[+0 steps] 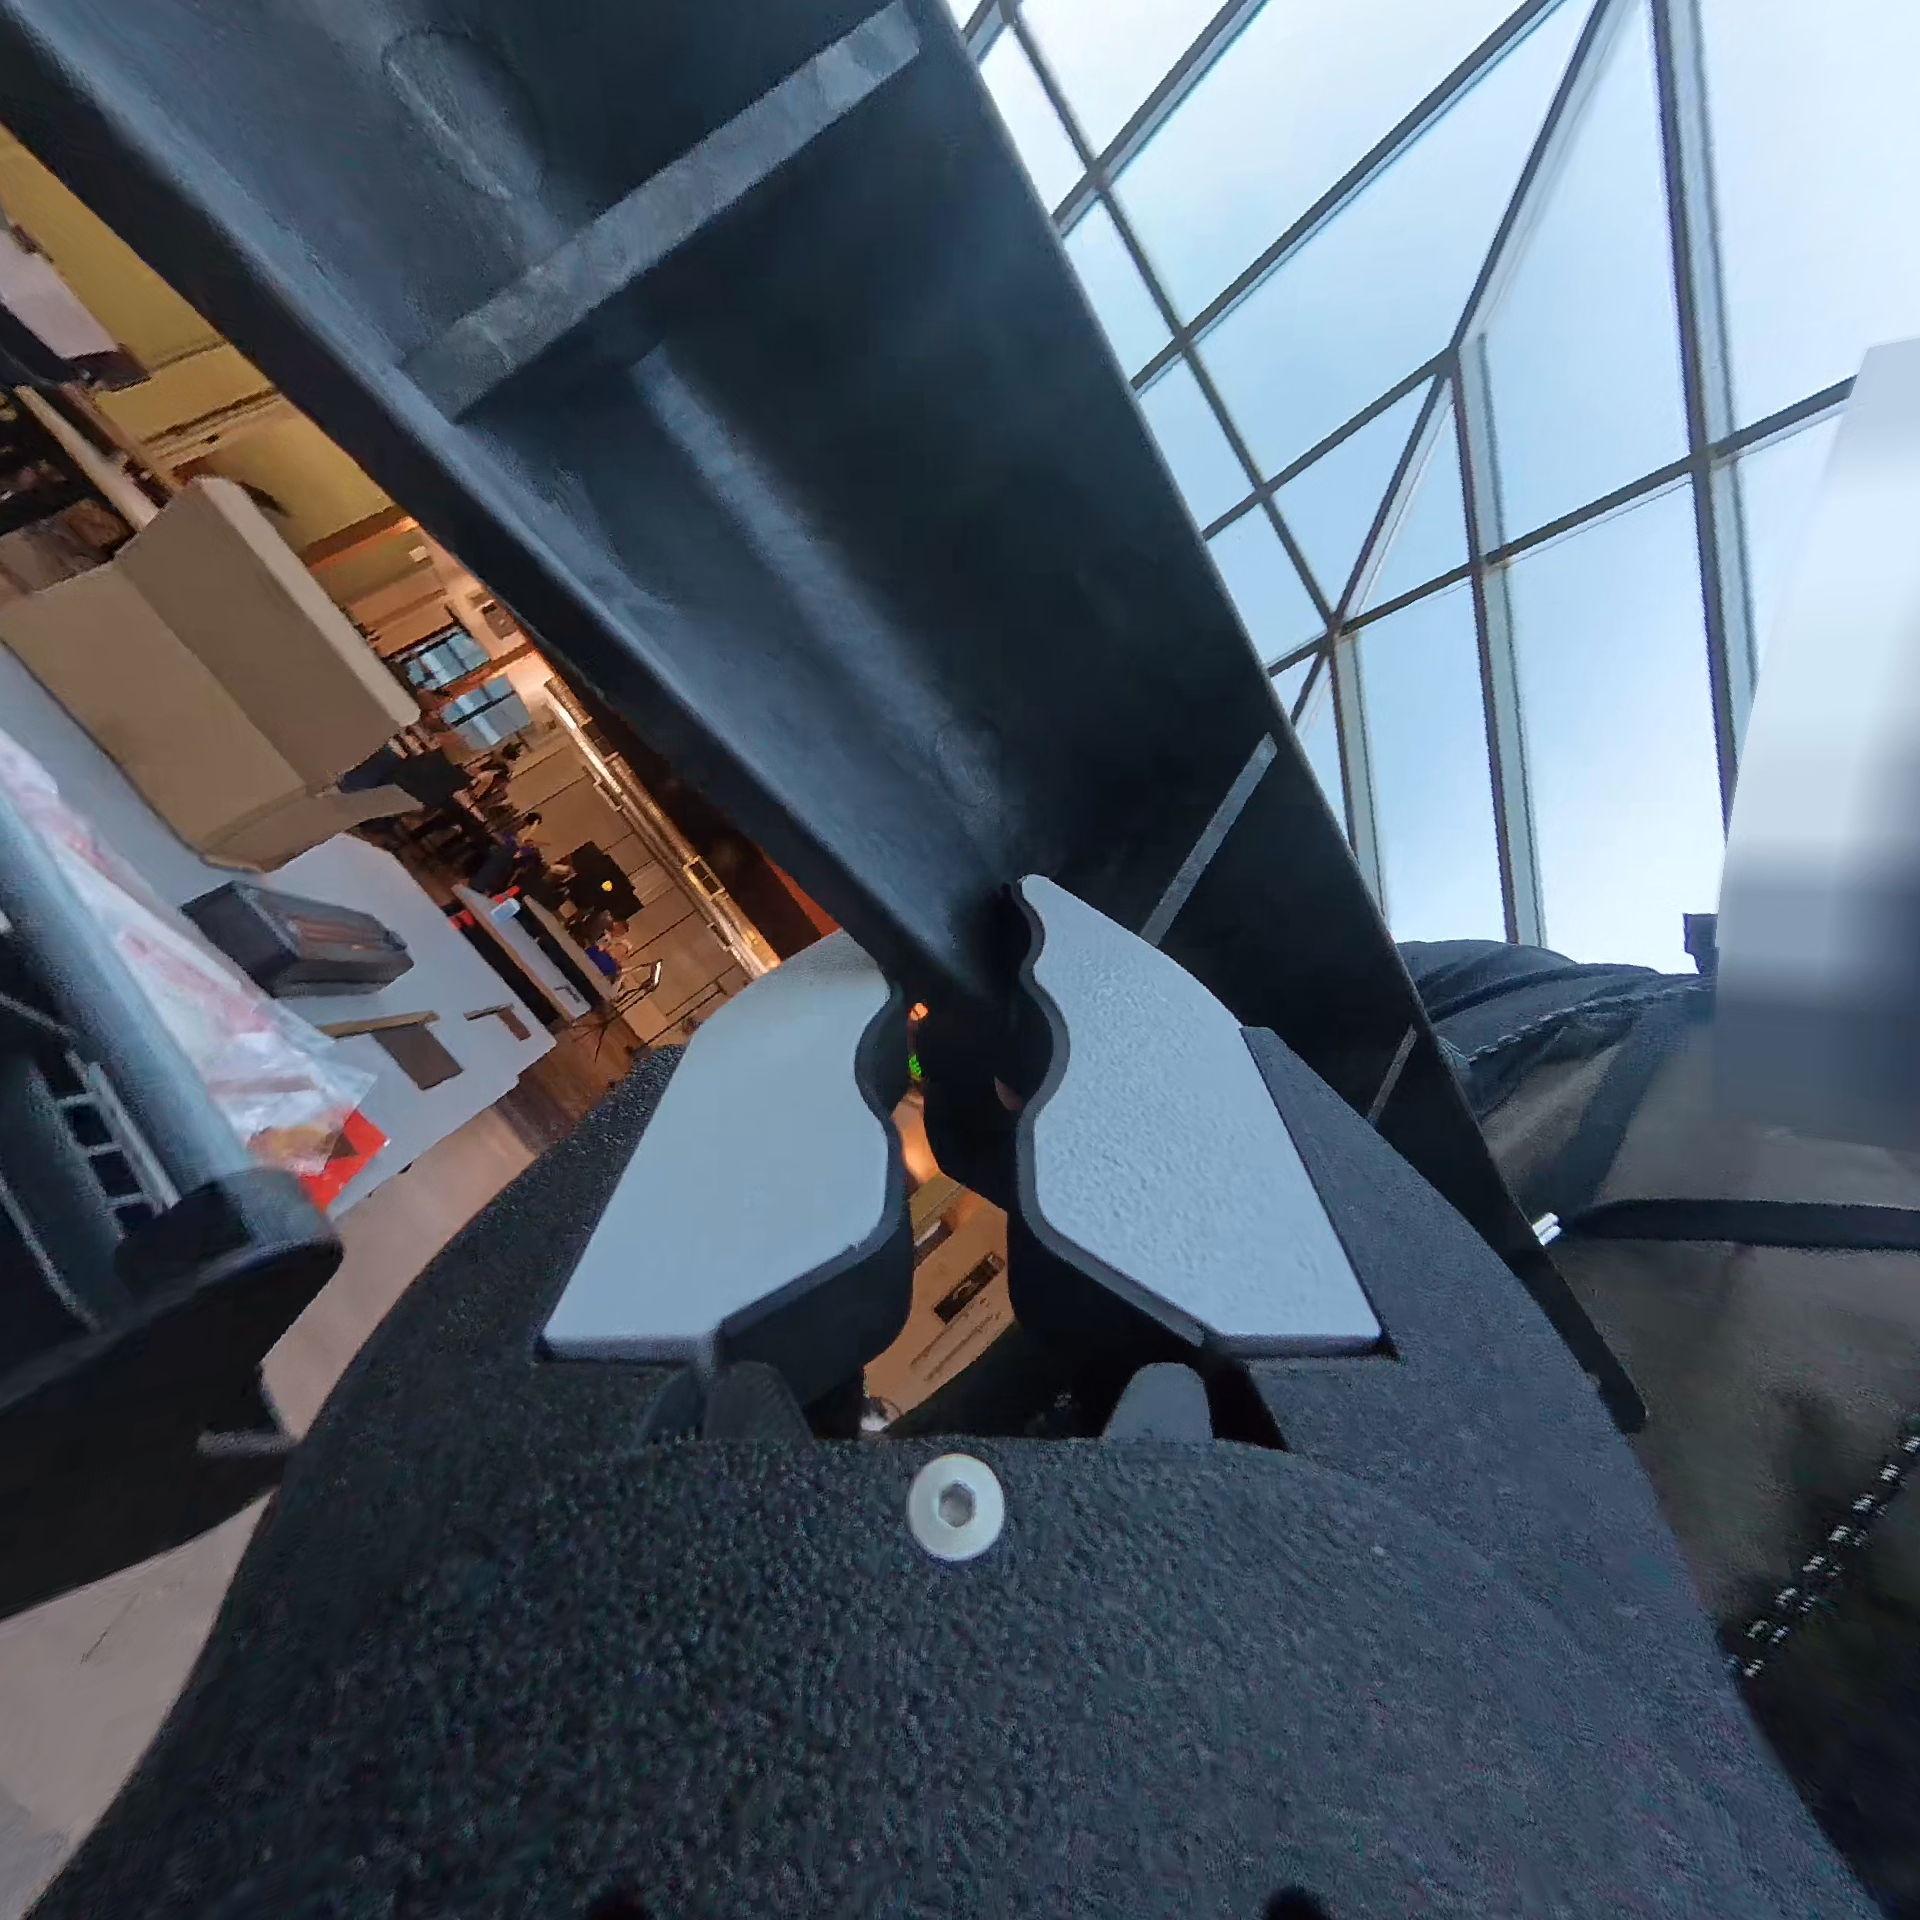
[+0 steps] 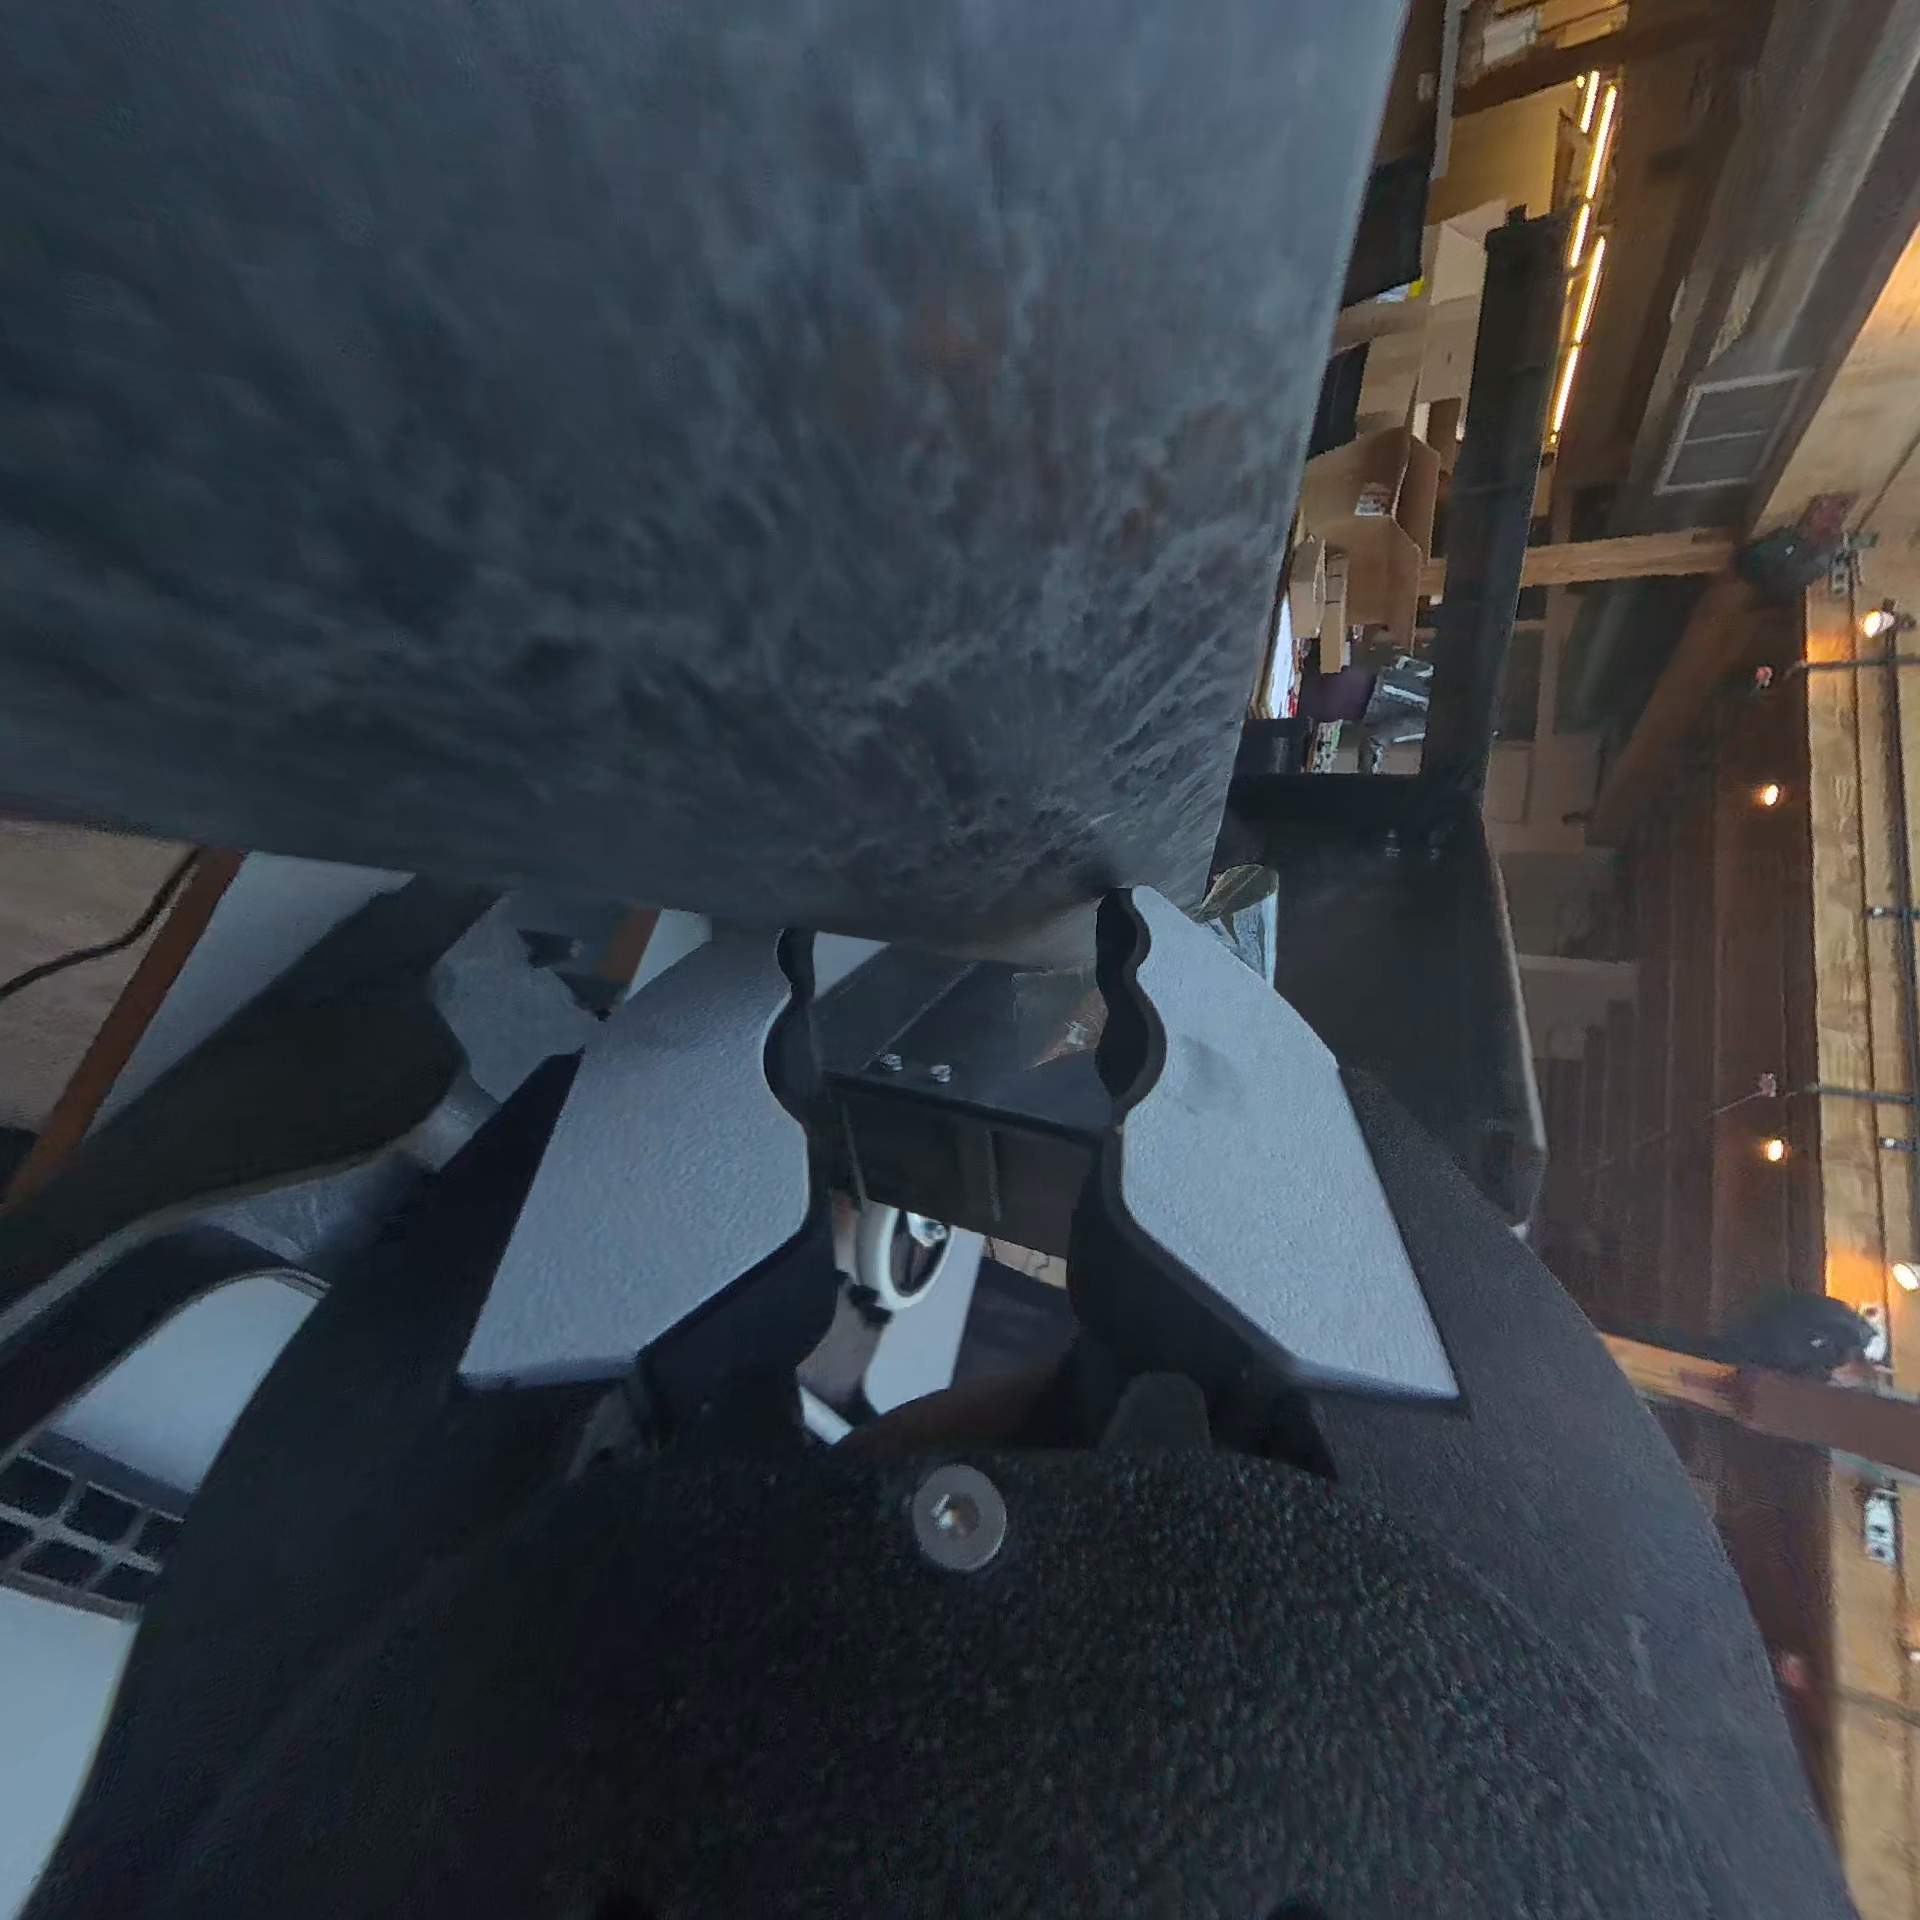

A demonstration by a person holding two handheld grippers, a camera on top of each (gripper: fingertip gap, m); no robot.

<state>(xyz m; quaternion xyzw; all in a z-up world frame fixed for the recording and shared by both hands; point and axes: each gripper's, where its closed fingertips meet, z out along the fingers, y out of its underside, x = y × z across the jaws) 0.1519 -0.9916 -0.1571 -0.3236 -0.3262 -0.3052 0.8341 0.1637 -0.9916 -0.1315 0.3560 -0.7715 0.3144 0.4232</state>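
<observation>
Rough black plastic with a silver screw sits closest to the lens, and past it the left gripper [image 1: 961, 1049] has its two grey fingers [image 1: 1143, 1122] drawn near each other, pinching the edge of a big dark panel [image 1: 810, 540] that climbs toward 11 o'clock. Glass roof panes [image 1: 1558, 520] fill the 2 o'clock side. White tables [image 1: 416, 935] with a dark box are at 9 o'clock.

The right gripper [image 2: 951, 1023] has its fingers [image 2: 1236, 1164] spread wider — their tips touch the bottom of a wide, dark, rough sheet [image 2: 623, 416] at 12 o'clock. I cannot tell if they really squeeze it. Cardboard boxes [image 2: 1371, 520] sit at 2 o'clock.

The left hold is only on a thin edge, so the panel could slip or twist. If the right side is loose, the weight might tip that way.
</observation>
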